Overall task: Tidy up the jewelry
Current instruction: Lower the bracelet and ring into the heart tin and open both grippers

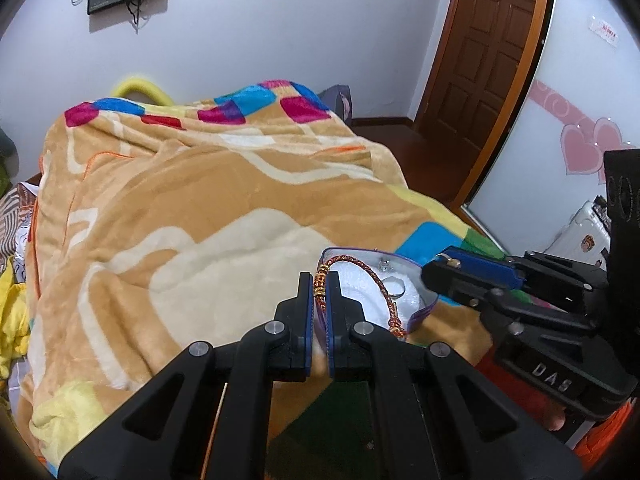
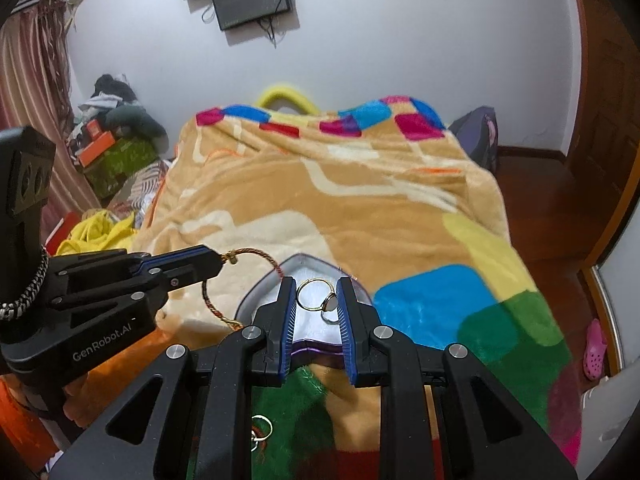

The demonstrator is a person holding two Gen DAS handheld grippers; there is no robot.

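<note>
While the left wrist view looks along its fingers, the left gripper (image 1: 319, 285) pinches the beaded end of a red braided bracelet (image 1: 376, 280), whose cord arcs rightward over the white-lined jewelry box (image 1: 416, 312) on the blanket (image 1: 180, 200). From the right wrist view, the right gripper (image 2: 317, 300) clamps a gold ring (image 2: 316, 294), upright, its stone against the right pad, above the box; spare rings (image 2: 261, 434) lie nearer on the blanket.

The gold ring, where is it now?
In the right wrist view the gold ring sits pinched between the right gripper's jaws, just above the open jewelry box on the blanket.
</note>
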